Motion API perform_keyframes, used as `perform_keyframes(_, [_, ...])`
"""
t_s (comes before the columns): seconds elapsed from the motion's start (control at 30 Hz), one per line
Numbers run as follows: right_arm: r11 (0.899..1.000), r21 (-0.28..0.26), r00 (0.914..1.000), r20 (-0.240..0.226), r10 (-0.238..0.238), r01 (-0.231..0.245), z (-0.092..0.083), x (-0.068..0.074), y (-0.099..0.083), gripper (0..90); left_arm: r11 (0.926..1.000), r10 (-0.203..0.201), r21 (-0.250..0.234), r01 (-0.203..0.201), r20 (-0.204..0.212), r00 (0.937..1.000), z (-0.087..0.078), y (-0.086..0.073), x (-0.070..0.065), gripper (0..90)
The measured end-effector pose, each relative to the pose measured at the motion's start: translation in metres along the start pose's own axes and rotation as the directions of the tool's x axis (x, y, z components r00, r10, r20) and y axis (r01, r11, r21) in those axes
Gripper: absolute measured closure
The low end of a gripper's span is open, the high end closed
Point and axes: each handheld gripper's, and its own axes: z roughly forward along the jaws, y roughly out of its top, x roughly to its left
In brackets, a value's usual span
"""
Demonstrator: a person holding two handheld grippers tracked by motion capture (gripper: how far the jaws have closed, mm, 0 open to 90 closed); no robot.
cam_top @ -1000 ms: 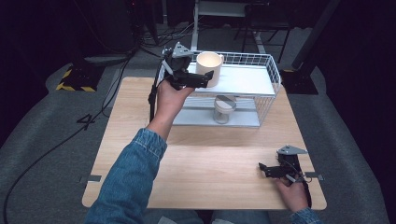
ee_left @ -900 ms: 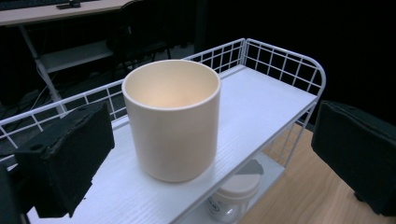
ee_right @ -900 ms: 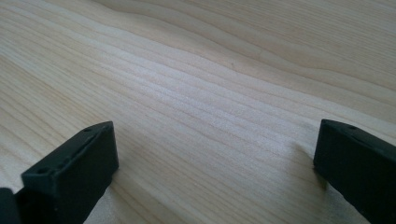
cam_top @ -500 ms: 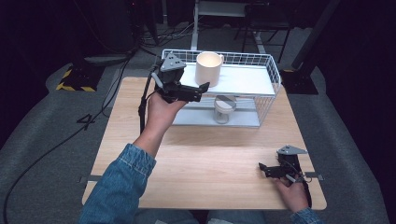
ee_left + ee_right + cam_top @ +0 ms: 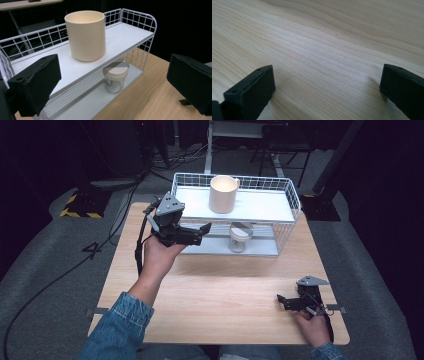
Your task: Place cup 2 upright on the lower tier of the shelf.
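Observation:
A cream cup [image 5: 223,194] stands upright on the top shelf of a white wire rack [image 5: 265,206]. On the lower shelf, below it, is a small clear jar [image 5: 240,238] with a cream lid. My left gripper [image 5: 201,234] hovers open at the rack's left front, apart from the cup. In the left gripper view the cup [image 5: 86,35] and the jar [image 5: 115,78] lie ahead, between the widely spread jaws of the left gripper [image 5: 112,83]. My right gripper [image 5: 281,302] rests open on the table at the near right, and in its own view the right gripper [image 5: 327,87] has only bare wood between its jaws.
The rack [image 5: 125,37] stands at the far middle of the wooden table [image 5: 225,290]. A cable [image 5: 140,245] hangs from the left gripper down to the dark floor. Beyond the table are dark equipment and a yellow-black striped block [image 5: 80,205].
My left gripper has drawn back from the cup, to the left and toward the person. The cup stays on the top shelf. The right gripper has not moved.

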Motion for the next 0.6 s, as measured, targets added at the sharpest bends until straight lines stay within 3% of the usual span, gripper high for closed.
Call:
perform_keyframes(0.2, [1.000,-0.001,1.0000,0.000,-0.002,0.002,0.000,0.000,0.000,0.0,1.0000,-0.006,0.003,0.006,0.007,1.0000,-0.012,-0.018,0.004,0.0])
perform_keyframes(0.6, [1.000,-0.002,1.0000,0.001,-0.004,0.004,0.000,0.000,0.000,0.2,0.9986,-0.042,0.030,0.043,-0.031,0.9986,-0.036,-0.059,0.015,0.0])
